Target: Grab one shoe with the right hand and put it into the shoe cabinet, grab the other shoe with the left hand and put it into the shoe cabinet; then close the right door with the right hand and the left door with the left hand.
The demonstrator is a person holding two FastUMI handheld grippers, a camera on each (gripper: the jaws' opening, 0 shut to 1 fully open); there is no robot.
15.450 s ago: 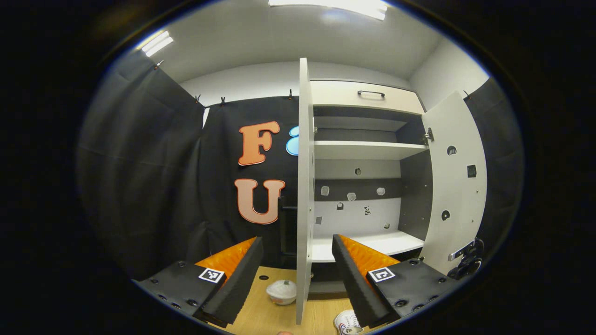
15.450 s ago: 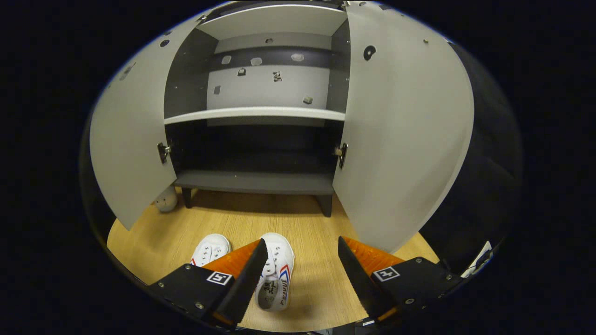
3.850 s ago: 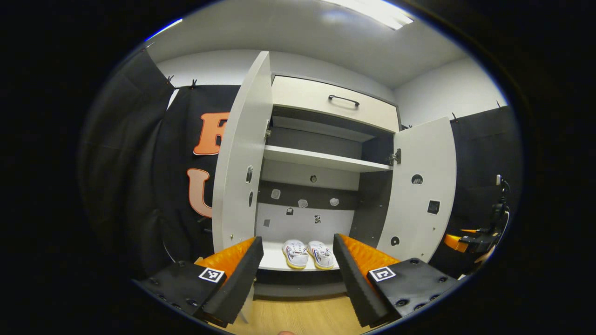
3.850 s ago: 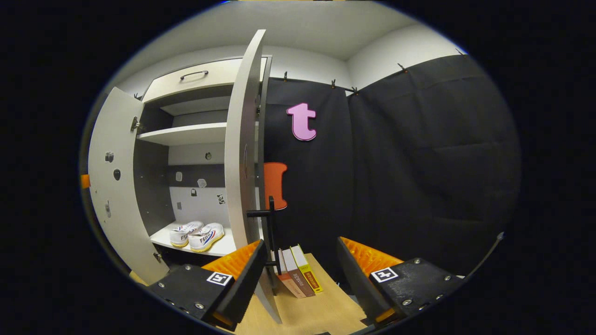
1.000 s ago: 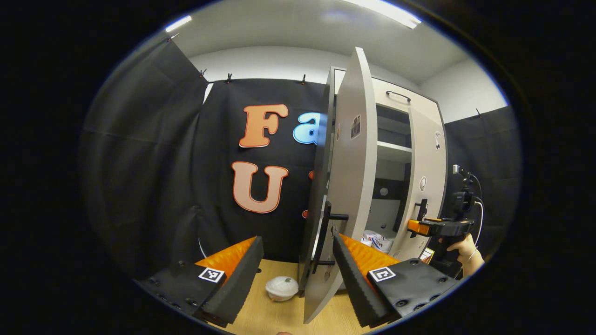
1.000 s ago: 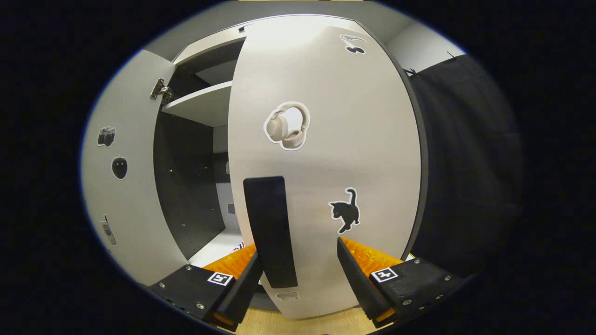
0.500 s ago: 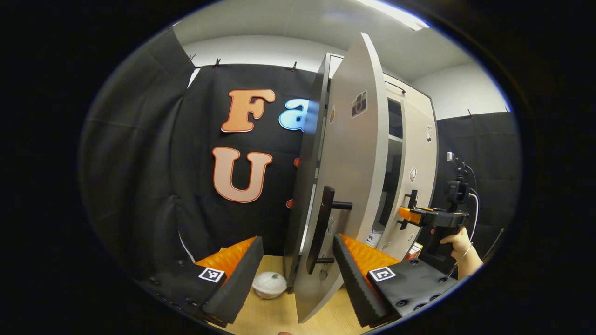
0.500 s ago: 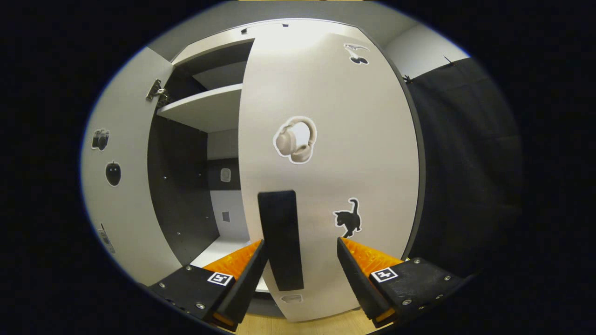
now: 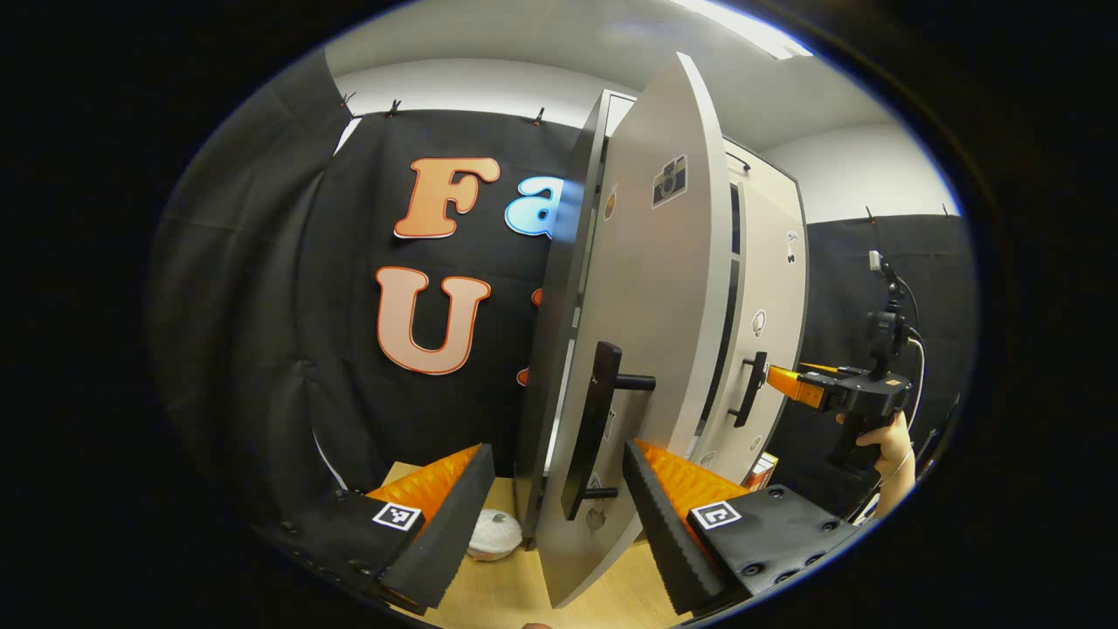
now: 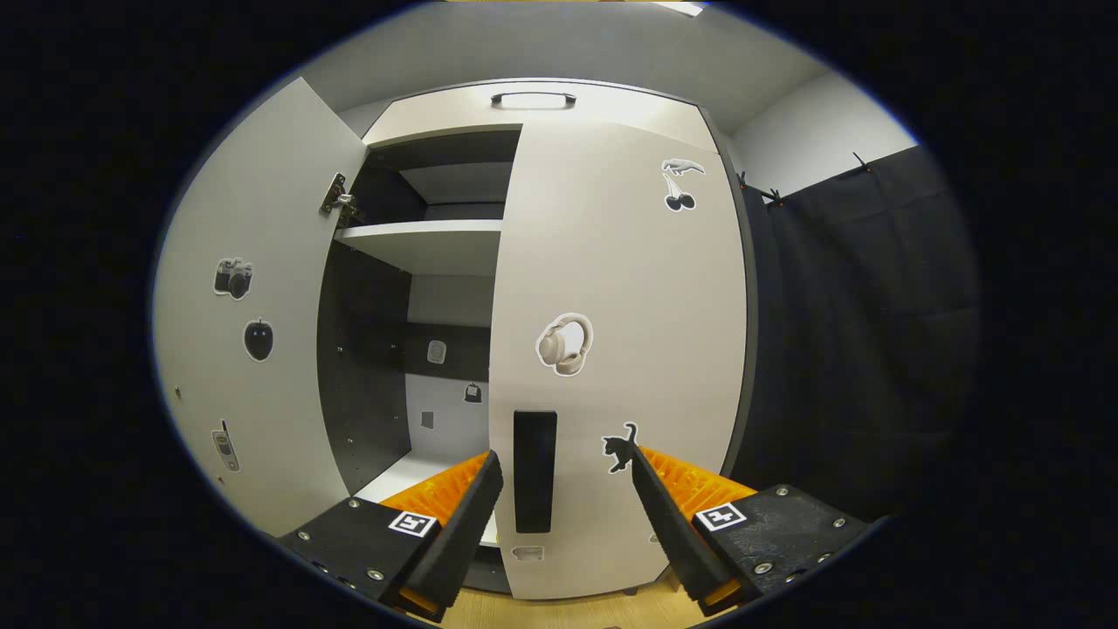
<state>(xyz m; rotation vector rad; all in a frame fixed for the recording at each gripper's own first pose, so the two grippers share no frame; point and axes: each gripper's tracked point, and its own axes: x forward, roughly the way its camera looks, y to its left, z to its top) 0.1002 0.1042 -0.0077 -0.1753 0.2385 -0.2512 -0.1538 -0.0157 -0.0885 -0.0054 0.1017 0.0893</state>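
Right gripper view: right door point(image 10: 611, 349) looks shut against cabinet point(image 10: 437, 114) | right tongs point(image 10: 563, 498) open, apart, by its handle point(image 10: 534, 472) | left tongs point(image 9: 555, 489) open, straddling left door point(image 9: 646, 349) handle point(image 9: 590, 432) | shoes hidden | step: closing left door | next: push it flush.

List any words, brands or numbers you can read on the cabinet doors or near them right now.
No words or numbers can be read.
Left door: picture stickers only (camera, apple), no words.
Right door: picture stickers only (cherries, headphones, cat), no words.
Small coloured object at the foot of the right door: any print is too small to read.
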